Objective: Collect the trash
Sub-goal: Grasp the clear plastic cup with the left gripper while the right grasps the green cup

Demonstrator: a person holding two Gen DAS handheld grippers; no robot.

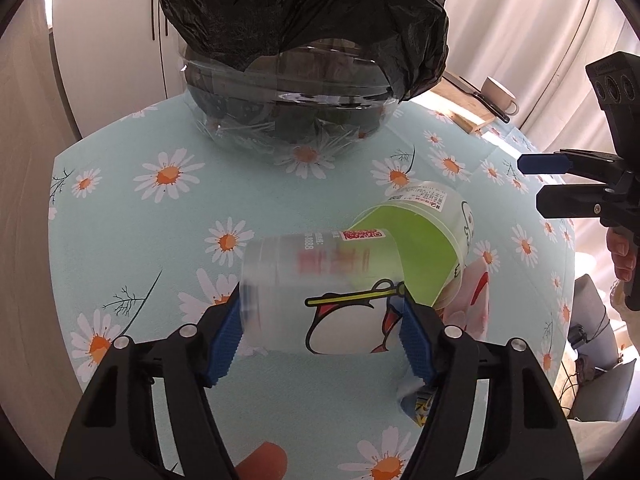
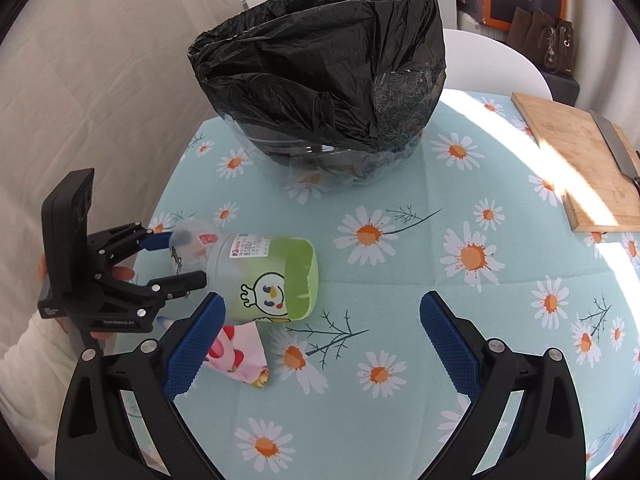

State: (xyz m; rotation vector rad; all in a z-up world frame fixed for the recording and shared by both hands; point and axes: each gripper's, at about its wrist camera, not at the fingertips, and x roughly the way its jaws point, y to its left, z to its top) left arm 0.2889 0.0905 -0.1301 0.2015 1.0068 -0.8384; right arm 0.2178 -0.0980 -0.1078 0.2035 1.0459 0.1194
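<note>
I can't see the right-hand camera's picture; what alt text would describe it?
The open right gripper hovers over a daisy tablecloth while the left gripper grips a clear cup nested in a green cup. Behind stands a black-bagged bin.

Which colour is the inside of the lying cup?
Lime green inside the cup; the right wrist view shows it best.

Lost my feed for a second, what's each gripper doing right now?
Left gripper: shut on the frosted plastic cup, which lies on its side.
Right gripper: open, holding nothing.
</note>
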